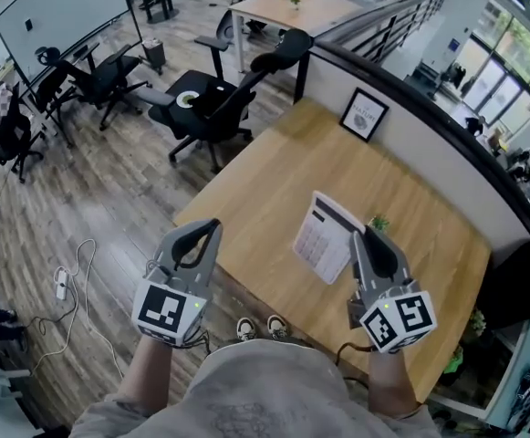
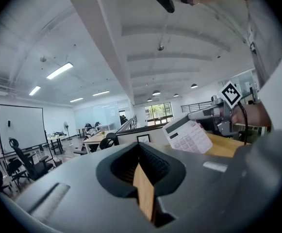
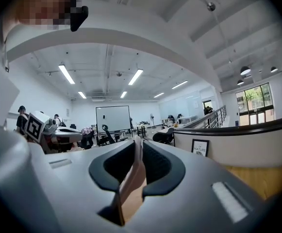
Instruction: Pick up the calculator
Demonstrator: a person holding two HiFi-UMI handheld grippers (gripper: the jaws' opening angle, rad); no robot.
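Right claw (image 1: 366,236) pinched the flat white calculator (image 1: 324,236) by its edge, above the wooden worktop (image 1: 274,190). Left claw (image 1: 212,227) was pressed together, empty. Edge-only grip risked a slip.

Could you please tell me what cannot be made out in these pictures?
- Key labels on the calculator: too small in the head view and the left gripper view. The right gripper view shows only its thin edge between the jaws.
- The plant: in the head view, mostly behind the right gripper.
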